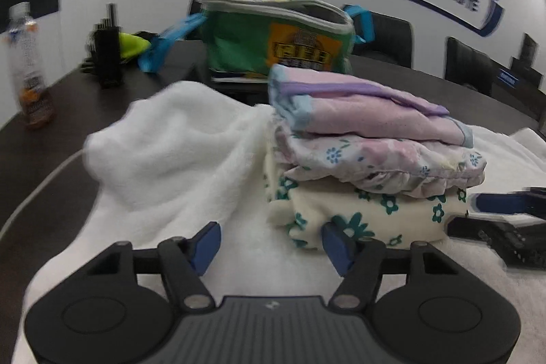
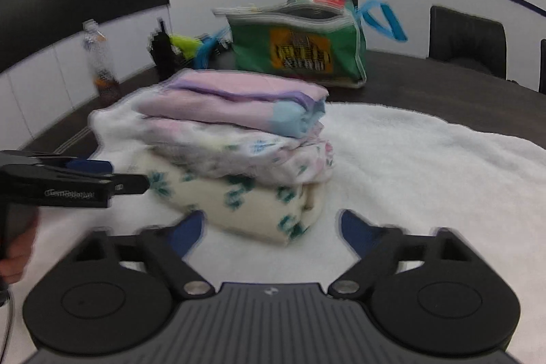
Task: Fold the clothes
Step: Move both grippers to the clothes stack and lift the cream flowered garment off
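On the white towel [image 1: 163, 159], at about one o'clock from the left gripper [image 1: 271, 244], whose jaws stand apart around nothing, sits the stack of folded clothes [image 1: 368, 166]. It looks light, soft and floppy, liable to slump; I'd hold it low at both sides. Pink with lilac trim tops it, pale floral next, cream with green flowers beneath. The right gripper [image 2: 271, 229], jaws likewise apart and empty, sees it at twelve o'clock.
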